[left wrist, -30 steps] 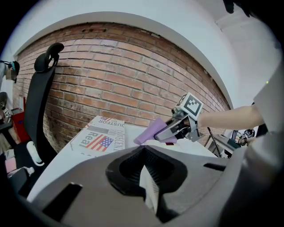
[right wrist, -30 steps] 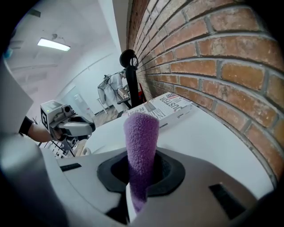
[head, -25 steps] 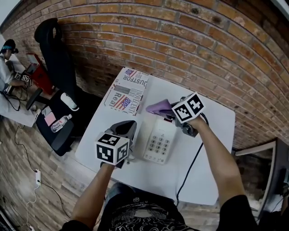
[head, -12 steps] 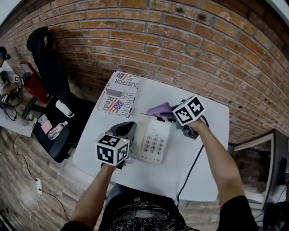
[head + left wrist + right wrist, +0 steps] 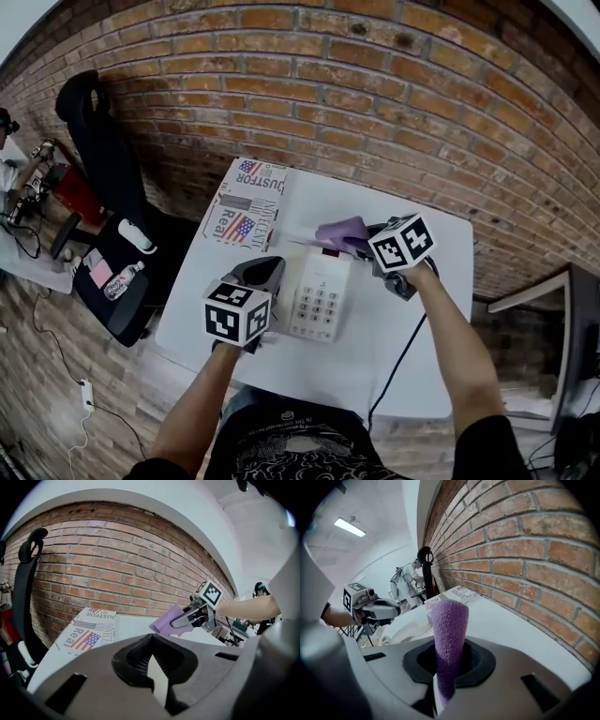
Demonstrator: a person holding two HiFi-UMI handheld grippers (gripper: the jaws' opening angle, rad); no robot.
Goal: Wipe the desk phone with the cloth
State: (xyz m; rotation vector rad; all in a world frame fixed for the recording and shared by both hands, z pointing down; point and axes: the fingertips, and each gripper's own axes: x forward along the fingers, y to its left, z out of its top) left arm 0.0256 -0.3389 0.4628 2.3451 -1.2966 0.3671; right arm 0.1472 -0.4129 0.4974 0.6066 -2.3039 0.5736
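1. The right gripper is clamped on the purple cloth. In the right gripper view a folded tongue of the cloth stands out from between the jaws, which are closed down to its thickness.
2. The left gripper has its jaws drawn together. Only a pale sliver shows between them, which looks like a jaw face and not a held thing. It sits just beside the left edge of the desk phone; whether it presses on the phone cannot be told.
3. The phone lies flat near the middle of the white table. A printed box lies beyond it to the left, against the brick wall.
4. The phone's long axis runs from the person toward the wall, leaning slightly right in the head view. The keypad is at the near end and a small dark window at the far end.
5. The cloth hangs over that far end, its free tongue pointing left toward the box, along the line of the jaws. Whether it touches the phone cannot be made out.
6. The step in hand seems to be the start of a wiping pass: the cloth is gripped and placed at the phone's top edge, with the keypad uncovered.
7. The next move probably calls for setting the cloth flat on the phone's face and drawing it along the long axis toward the keypad. The pressure should stay light so the phone does not slide, and the left gripper could steady its side
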